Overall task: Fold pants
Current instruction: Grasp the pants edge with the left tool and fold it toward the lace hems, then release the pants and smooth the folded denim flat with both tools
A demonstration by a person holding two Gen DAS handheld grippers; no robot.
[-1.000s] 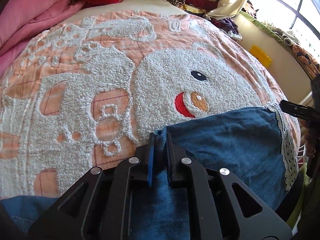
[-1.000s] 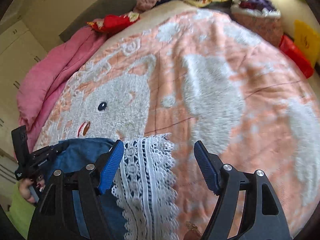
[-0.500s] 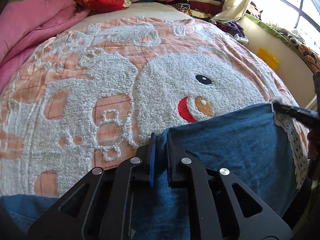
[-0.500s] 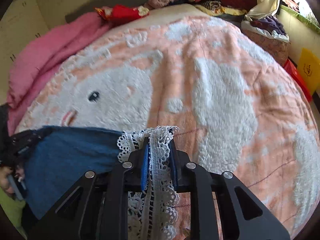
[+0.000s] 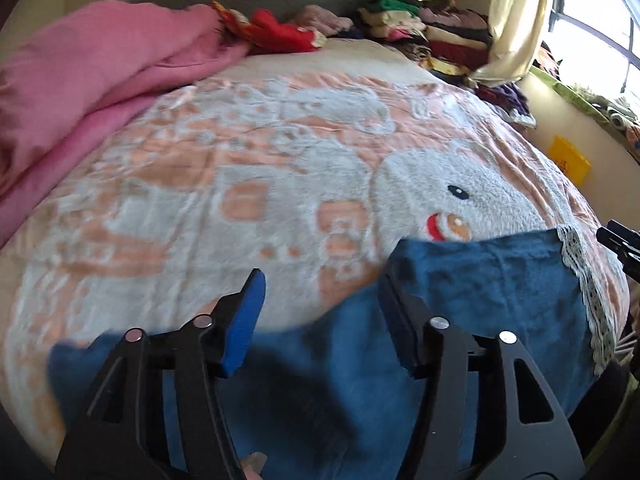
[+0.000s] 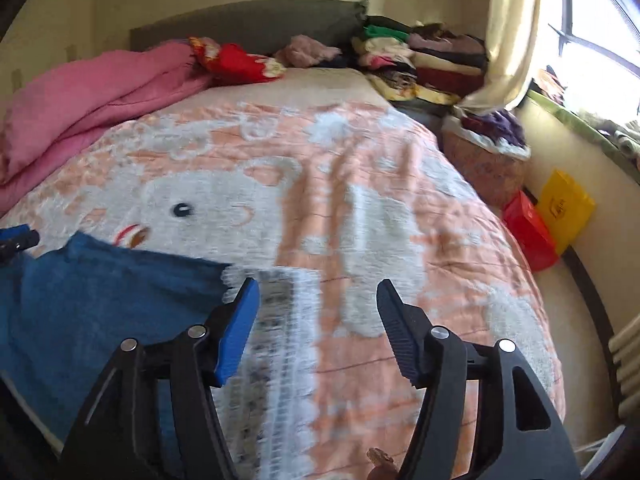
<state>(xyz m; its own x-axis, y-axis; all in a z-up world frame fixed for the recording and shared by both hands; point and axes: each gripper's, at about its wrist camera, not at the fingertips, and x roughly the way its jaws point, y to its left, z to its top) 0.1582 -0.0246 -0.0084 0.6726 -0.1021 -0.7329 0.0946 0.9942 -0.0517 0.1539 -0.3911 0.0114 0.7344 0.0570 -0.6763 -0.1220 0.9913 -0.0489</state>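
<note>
Blue denim pants (image 5: 480,300) with a white lace hem (image 5: 584,276) lie flat on the near part of the bed. In the right wrist view the pants (image 6: 100,292) are at lower left and the lace hem (image 6: 280,340) runs down between the fingers. My left gripper (image 5: 320,316) is open and empty above the pants' left edge. My right gripper (image 6: 316,328) is open and empty above the lace hem. The right gripper's tip shows at the left wrist view's right edge (image 5: 620,240).
The bed has a peach and white bunny blanket (image 5: 240,184). A pink duvet (image 5: 80,92) lies at the far left, stacked folded clothes (image 6: 420,64) at the head. A red bag (image 6: 528,232) and a yellow bag (image 6: 564,208) stand by the right wall.
Both grippers have opened and let go of the pants, which now lie on the bed. Both have pulled up and back, so more of the room shows.
</note>
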